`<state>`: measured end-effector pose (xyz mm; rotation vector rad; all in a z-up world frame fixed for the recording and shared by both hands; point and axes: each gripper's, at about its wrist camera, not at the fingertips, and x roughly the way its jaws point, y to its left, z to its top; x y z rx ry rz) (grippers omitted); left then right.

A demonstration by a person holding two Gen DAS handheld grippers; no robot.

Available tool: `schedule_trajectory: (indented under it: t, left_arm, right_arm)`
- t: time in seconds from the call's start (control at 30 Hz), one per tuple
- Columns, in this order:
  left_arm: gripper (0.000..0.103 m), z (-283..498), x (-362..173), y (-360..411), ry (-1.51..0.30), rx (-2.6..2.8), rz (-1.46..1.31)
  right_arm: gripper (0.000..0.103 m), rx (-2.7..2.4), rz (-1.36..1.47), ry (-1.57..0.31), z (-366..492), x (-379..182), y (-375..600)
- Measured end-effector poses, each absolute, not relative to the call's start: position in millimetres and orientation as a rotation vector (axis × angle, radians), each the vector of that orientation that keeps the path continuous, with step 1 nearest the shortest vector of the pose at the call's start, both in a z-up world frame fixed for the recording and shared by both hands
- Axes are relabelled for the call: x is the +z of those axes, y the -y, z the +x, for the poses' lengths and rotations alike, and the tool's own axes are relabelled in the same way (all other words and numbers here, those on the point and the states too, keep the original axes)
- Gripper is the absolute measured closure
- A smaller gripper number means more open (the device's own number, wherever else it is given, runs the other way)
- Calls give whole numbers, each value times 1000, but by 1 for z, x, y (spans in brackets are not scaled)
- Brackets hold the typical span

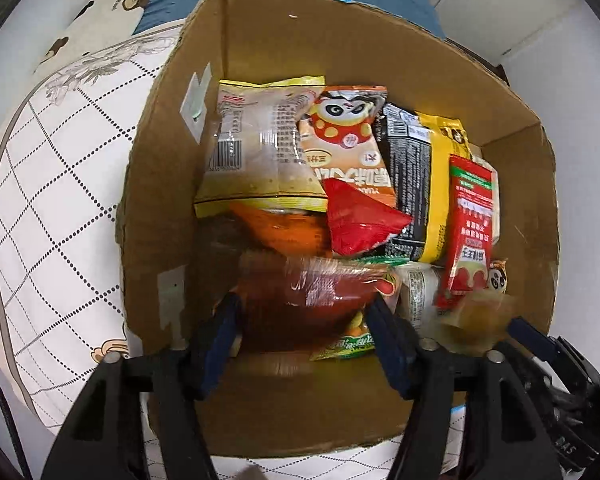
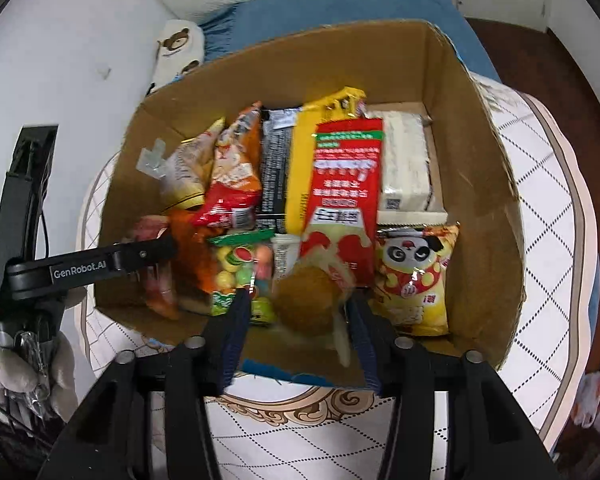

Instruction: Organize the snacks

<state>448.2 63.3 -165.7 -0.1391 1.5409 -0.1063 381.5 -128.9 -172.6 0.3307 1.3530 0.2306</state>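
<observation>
A cardboard box (image 1: 340, 40) (image 2: 480, 184) on a quilted bed holds several snack packets. My left gripper (image 1: 304, 312) is inside the box's near left corner, jaws spread around a blurred reddish clear packet (image 1: 312, 292) without clearly pinching it. It shows from the side in the right wrist view (image 2: 156, 248). My right gripper (image 2: 296, 312) is at the box's near edge, jaws wide apart, with a round brown pastry in a clear wrapper (image 2: 304, 300) between them, blurred; it also shows in the left wrist view (image 1: 476, 320). A tall red packet (image 2: 344, 196) stands behind it.
In the box: a panda packet (image 2: 416, 276), a white packet (image 2: 404, 160), a black-and-yellow packet (image 2: 288, 160), a candy bag (image 2: 240, 264). A blue cushion (image 2: 340, 4) lies behind the box. The white quilt (image 2: 540, 200) surrounds it.
</observation>
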Motion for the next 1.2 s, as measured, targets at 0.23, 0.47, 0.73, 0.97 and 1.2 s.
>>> schedule_trajectory:
  t: [0.23, 0.47, 0.73, 0.97, 1.2]
  left_arm:
    - [3, 448, -159, -56, -1499, -114, -88]
    - [3, 439, -156, -53, -1468, -106, -69]
    - [3, 421, -134, -51, -1377, -88, -29]
    - [2, 388, -96, -48, -1258, -84, 8]
    - [2, 342, -51, -48, -1138, -64, 23]
  right_arm:
    - [2, 122, 257, -1372, 392, -172, 132]
    - [2, 55, 174, -1338, 395, -166, 133]
    - [1, 30, 162, -1301, 383, -154, 135]
    - [1, 18, 108, -1191, 358, -112, 129]
    - [1, 12, 108, -1069, 314, -64, 125]
